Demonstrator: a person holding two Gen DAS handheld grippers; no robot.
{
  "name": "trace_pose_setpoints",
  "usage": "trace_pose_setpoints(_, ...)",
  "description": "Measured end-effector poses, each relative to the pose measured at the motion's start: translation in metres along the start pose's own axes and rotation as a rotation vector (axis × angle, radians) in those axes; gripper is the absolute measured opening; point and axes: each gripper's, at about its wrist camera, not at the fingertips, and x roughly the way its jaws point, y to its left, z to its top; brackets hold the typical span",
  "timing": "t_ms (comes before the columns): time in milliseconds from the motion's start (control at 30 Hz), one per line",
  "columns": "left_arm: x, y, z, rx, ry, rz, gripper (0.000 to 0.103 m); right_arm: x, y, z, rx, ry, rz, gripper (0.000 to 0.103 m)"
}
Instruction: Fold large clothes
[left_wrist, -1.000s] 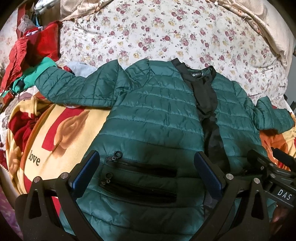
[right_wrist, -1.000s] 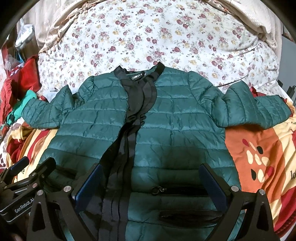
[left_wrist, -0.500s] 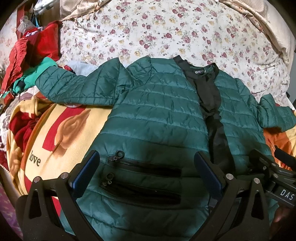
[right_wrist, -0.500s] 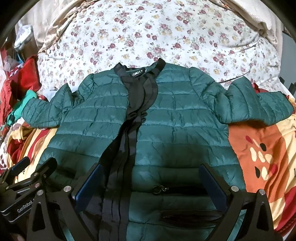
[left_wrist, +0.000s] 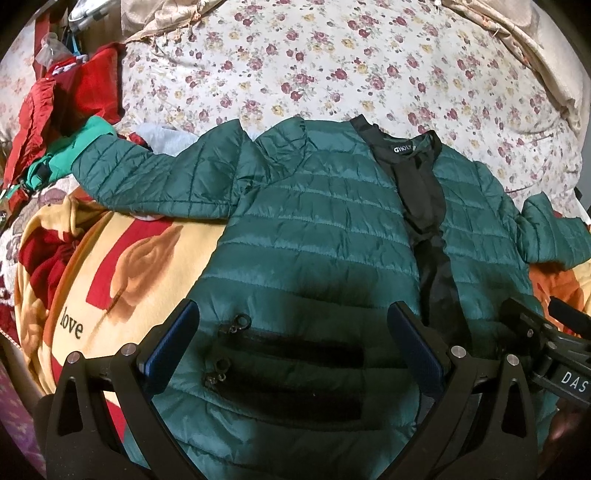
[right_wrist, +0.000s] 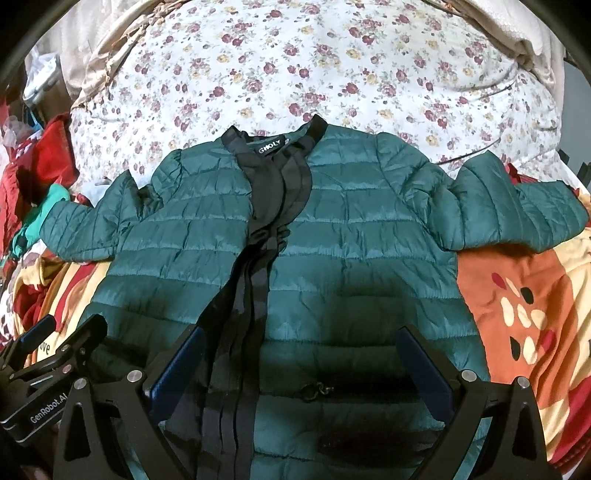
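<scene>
Nearest me, the left tool (left_wrist: 291, 336) and the right tool (right_wrist: 301, 363) hang side by side over the hem of the green puffer jacket (left_wrist: 332, 236), both spread wide and holding nothing. Over the last second both have drawn back a little toward the hem: the collar sits slightly further up each view than it did, while the jacket itself lies just as it was. To my eye that means the spreading-out is finished and no fold has been started.

The jacket lies front-up on the bed, its lower half on the yellow and orange blanket (left_wrist: 122, 266), its shoulders on the floral sheet (right_wrist: 295, 66). Its long axis runs straight away from the tools, hem near and collar (right_wrist: 273, 147) far, with the black zip placket (right_wrist: 255, 266) marking that line. The left sleeve (left_wrist: 147, 177) and right sleeve (right_wrist: 509, 206) stretch out across it, one to each side. Red clothes (left_wrist: 74, 85) are heaped beyond the left cuff.
</scene>
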Motion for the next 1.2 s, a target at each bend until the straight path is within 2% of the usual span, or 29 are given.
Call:
trace_pose_setpoints(500, 0.004, -0.004, 0.020, 0.000, -0.024, 0.002, 0.102, 0.012, 0.000, 0.012, -0.012, 0.025, -0.007, 0.103)
trace_pose_setpoints(1200, 0.018, -0.008, 0.068, 0.007, -0.068, 0.017, 0.102, 0.022, 0.004, 0.067, -0.002, -0.011, 0.009, 0.103)
